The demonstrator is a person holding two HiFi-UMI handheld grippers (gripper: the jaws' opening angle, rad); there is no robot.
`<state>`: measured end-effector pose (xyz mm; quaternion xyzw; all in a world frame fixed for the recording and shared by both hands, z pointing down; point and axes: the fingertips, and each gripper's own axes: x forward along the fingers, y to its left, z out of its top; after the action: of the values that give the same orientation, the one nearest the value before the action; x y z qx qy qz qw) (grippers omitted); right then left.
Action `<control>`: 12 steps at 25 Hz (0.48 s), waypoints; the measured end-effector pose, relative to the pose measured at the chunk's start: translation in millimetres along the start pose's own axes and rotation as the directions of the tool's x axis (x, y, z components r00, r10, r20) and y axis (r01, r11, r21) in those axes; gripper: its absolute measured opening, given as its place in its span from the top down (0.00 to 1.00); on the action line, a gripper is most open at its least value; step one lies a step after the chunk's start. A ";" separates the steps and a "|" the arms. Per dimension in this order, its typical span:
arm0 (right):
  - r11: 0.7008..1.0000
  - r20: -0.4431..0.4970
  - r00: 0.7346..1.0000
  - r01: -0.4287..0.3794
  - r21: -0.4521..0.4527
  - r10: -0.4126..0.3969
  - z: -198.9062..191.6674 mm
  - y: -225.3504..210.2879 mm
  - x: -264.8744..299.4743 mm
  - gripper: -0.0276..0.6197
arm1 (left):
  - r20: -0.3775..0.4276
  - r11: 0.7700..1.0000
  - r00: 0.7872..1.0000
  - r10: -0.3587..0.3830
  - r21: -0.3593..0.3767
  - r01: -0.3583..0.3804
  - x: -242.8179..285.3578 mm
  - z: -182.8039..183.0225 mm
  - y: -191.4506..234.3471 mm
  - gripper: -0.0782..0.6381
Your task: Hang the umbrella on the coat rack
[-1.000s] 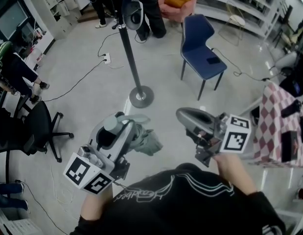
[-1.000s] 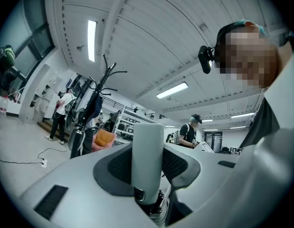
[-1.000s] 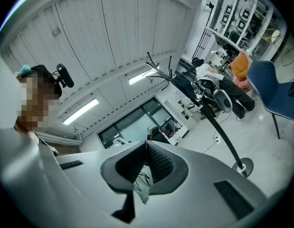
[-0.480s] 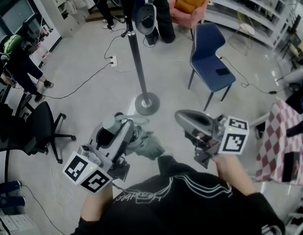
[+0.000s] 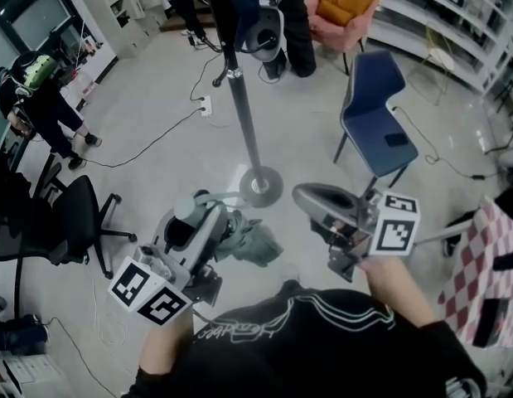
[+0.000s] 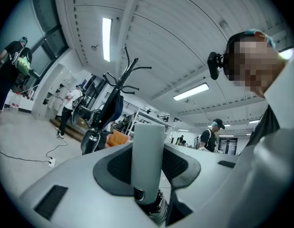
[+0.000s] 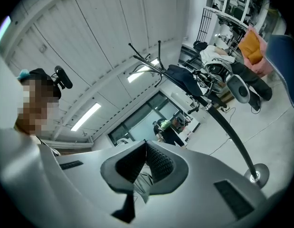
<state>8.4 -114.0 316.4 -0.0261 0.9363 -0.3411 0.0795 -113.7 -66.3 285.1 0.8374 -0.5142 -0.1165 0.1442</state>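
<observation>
My left gripper (image 5: 192,215) is shut on the pale grey-green handle (image 6: 147,160) of the folded umbrella. The handle stands upright between its jaws. The umbrella's crumpled canopy (image 5: 258,244) pokes out to the right, between my two hands. My right gripper (image 5: 308,197) is shut. A strip of grey-green fabric (image 7: 143,185) shows just under its closed jaws; whether it is pinched I cannot tell. The coat rack (image 5: 244,114) stands straight ahead, its round base (image 5: 262,186) just beyond both grippers. Dark clothes and a helmet-like thing (image 5: 265,30) hang near its top hooks (image 6: 130,72).
A blue chair (image 5: 375,110) stands right of the rack and a black office chair (image 5: 70,222) at the left. A pink armchair (image 5: 343,7) and shelves lie behind. A checked tablecloth (image 5: 496,268) is at the right edge. Cables (image 5: 157,135) cross the floor; people stand around.
Both grippers have travelled forward towards the coat rack, so its base now lies closer to them. The left gripper's hold on the umbrella handle and the right gripper's closed jaws are unchanged.
</observation>
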 end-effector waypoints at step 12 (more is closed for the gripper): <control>0.996 -0.040 0.995 -0.094 0.000 0.094 42.6 -66.5 20.9 0.93 | -0.007 0.999 1.000 -0.005 0.035 0.005 74.1 7.7 32.6 0.69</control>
<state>-5.4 -194.1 324.3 0.0248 0.9383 -0.3364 0.0768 -110.4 -147.5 286.3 0.8415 -0.5136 -0.1050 0.1307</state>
